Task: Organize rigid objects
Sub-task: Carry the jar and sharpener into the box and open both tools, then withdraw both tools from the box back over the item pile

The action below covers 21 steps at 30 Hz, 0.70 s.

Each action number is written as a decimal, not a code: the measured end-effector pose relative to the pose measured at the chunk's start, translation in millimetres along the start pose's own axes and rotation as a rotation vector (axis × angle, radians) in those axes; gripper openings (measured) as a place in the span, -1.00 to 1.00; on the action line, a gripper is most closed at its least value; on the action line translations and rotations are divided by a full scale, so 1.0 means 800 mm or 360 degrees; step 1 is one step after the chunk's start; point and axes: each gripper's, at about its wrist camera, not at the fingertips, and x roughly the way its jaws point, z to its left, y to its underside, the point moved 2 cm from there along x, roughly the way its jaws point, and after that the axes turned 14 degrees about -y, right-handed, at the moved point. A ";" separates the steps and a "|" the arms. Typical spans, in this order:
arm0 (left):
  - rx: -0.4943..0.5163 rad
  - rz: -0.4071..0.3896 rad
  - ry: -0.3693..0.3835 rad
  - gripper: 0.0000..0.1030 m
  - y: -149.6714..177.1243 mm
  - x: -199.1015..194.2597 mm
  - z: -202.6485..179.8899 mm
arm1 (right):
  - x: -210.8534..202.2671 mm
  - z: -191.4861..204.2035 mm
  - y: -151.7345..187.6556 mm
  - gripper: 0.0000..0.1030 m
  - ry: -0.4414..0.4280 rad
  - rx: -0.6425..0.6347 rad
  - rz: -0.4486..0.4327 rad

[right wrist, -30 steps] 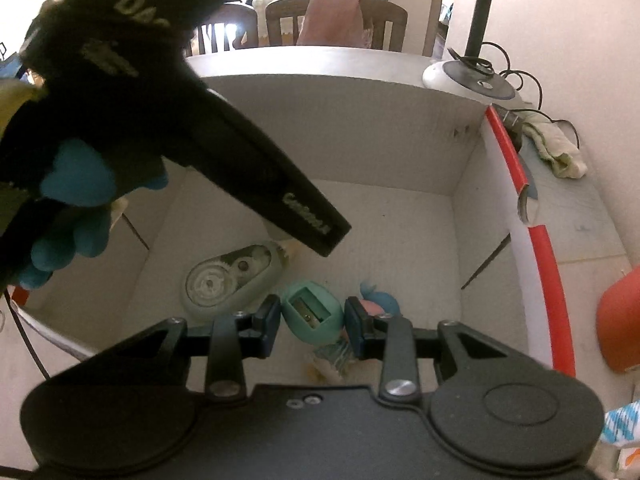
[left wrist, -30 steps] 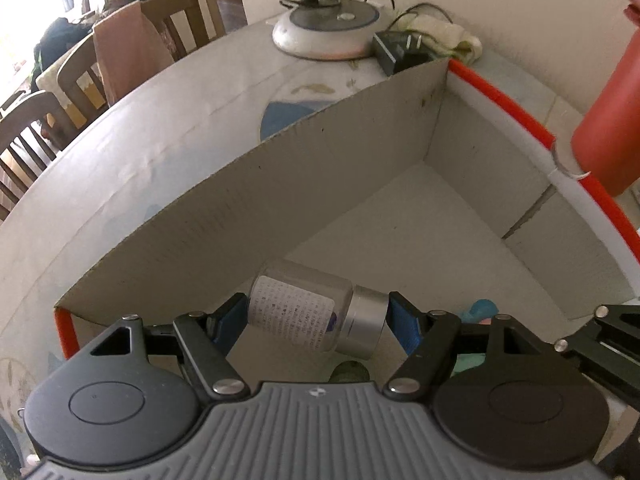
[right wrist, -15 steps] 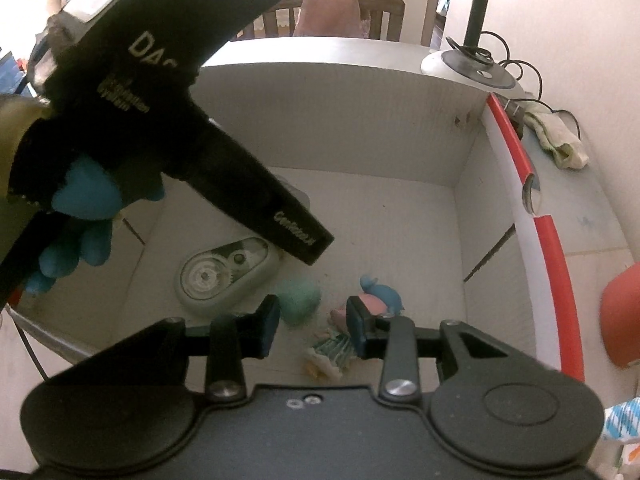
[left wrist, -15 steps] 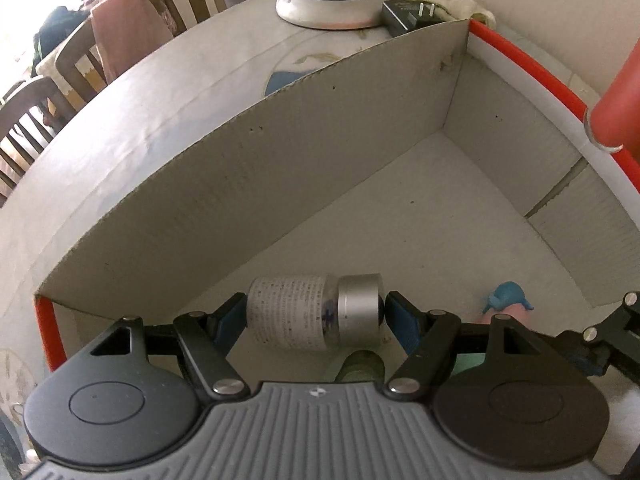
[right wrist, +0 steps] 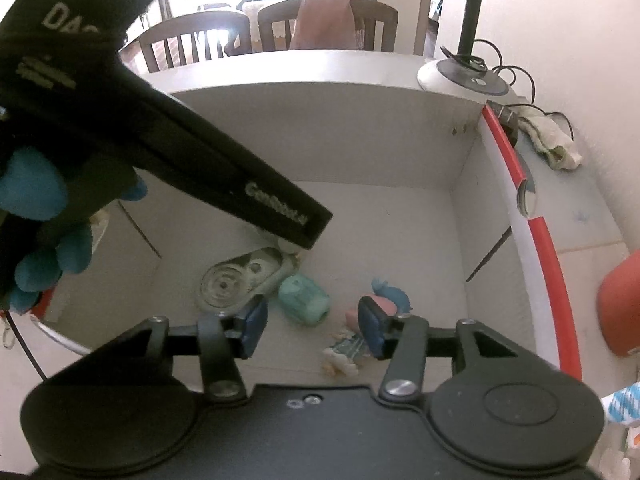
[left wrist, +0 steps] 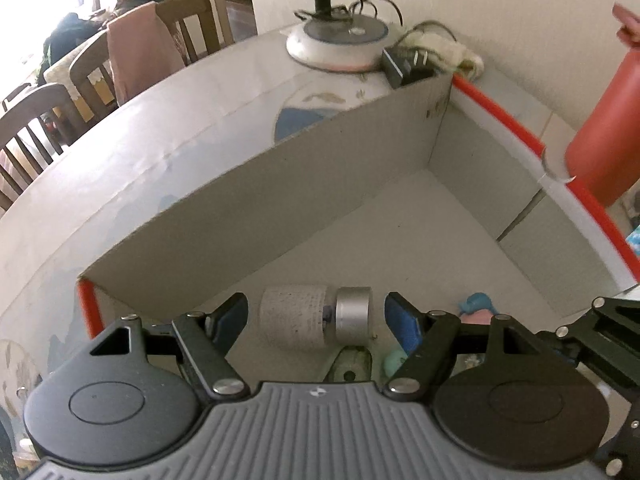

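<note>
A lamp base (left wrist: 338,46), charger (left wrist: 404,68) and red bottle (left wrist: 604,128) share the table (left wrist: 120,168).

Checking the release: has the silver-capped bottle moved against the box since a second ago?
Yes. The bottle, earlier clamped and tilted in the left gripper, now lies level near the cardboard box's near wall, jaws apart.

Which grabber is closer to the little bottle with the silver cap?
The left gripper. Its open fingers sit on either side of the little bottle in the box. The right gripper hangs open over the green sharpener instead.
</note>
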 end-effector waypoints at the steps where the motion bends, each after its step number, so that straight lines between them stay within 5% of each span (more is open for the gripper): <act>1: -0.0017 -0.0014 0.0005 0.46 0.001 -0.005 0.004 | -0.003 0.003 0.000 0.00 0.0002 -0.0004 -0.0007; 21: -0.0235 -0.0300 0.0137 0.46 0.058 -0.117 0.092 | -0.076 0.068 -0.010 0.35 -0.0070 -0.0022 -0.0285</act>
